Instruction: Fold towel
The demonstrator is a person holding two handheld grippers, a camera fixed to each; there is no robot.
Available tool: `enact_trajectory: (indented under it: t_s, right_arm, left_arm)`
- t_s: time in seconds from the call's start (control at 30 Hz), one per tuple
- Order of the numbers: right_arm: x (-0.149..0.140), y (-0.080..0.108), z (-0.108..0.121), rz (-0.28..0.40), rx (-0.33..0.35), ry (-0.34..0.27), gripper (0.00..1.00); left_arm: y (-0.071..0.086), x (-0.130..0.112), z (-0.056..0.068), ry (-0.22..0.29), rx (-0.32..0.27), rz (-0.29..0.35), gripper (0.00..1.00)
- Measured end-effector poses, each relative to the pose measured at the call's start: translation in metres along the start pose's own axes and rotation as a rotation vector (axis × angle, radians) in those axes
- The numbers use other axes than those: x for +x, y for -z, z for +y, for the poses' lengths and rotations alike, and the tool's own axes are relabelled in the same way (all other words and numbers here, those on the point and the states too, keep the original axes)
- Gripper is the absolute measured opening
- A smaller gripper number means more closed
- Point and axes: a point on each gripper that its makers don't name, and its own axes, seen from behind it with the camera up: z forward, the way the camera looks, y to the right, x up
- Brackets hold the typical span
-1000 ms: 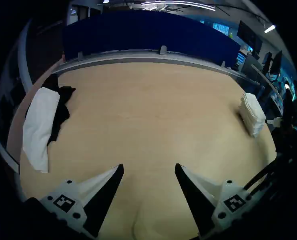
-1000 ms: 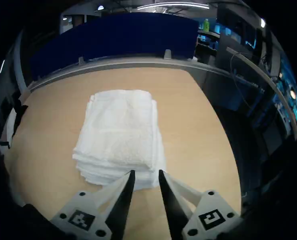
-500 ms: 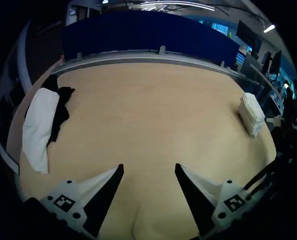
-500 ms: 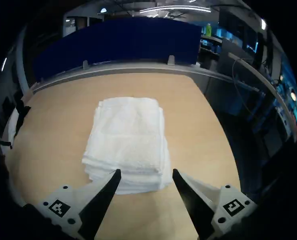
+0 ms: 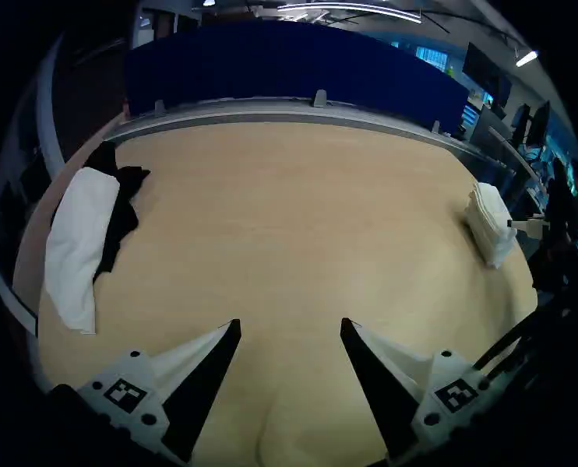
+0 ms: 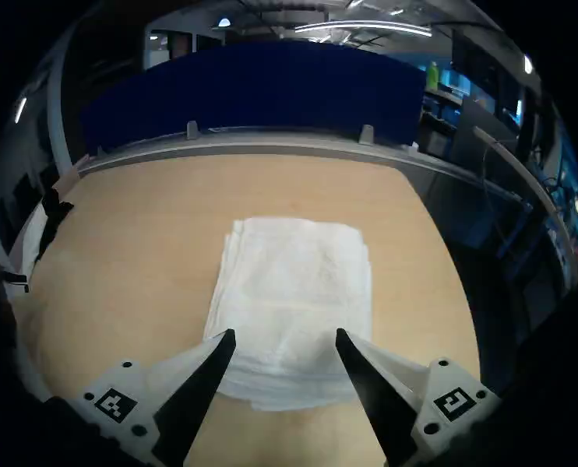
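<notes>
Light wooden table (image 5: pixel 289 218) backed by blue partition (image 5: pixel 289 66); black cloth (image 5: pixel 122 212) lay near left edge; monitors (image 5: pixel 485 71) stood beyond.

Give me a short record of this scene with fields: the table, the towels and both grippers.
table: light wood top, with a blue partition along the far edge
folded towel stack: white, lying flat just ahead of the right gripper
loose white towel: at the table's left edge in the left gripper view, with a black cloth alongside it
left gripper: open, over bare table, holding nothing
right gripper: open, fingers framing the stack's near end; contact cannot be told
</notes>
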Motion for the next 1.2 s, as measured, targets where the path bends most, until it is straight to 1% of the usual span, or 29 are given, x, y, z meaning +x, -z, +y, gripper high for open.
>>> enact_trajectory:
  t_s: [0.27, 0.5, 0.6, 0.77, 0.97, 1.1, 1.2]
  right_arm:
    - [-0.012, -0.011, -0.003, -0.023, -0.005, -0.002, 1.00]
    - [-0.034, -0.018, -0.001, -0.054, -0.017, 0.005, 1.00]
    - [-0.039, -0.020, -0.001, -0.054, -0.018, 0.007, 1.00]
    - [-0.040, -0.022, 0.000, -0.050, -0.011, -0.007, 1.00]
    - [-0.031, -0.020, 0.000, -0.046, -0.013, -0.009, 1.00]
    - [-0.008, -0.019, 0.000, -0.015, -0.012, 0.008, 1.00]
    - [0.012, -0.021, 0.002, 0.014, -0.014, 0.019, 1.00]
  left_arm:
    - [-0.002, -0.002, -0.003, 0.005, 0.004, -0.003, 0.95]
    - [-0.004, -0.003, -0.007, 0.008, 0.009, -0.006, 0.95]
    - [-0.006, -0.004, -0.010, 0.009, 0.012, -0.008, 0.95]
    - [-0.008, -0.003, -0.012, 0.012, 0.014, -0.010, 0.95]
    - [-0.010, -0.001, -0.011, 0.012, 0.013, -0.010, 0.95]
    - [-0.011, 0.000, -0.012, 0.015, 0.013, -0.009, 0.95]
    - [-0.011, 0.001, -0.013, 0.018, 0.015, -0.009, 0.95]
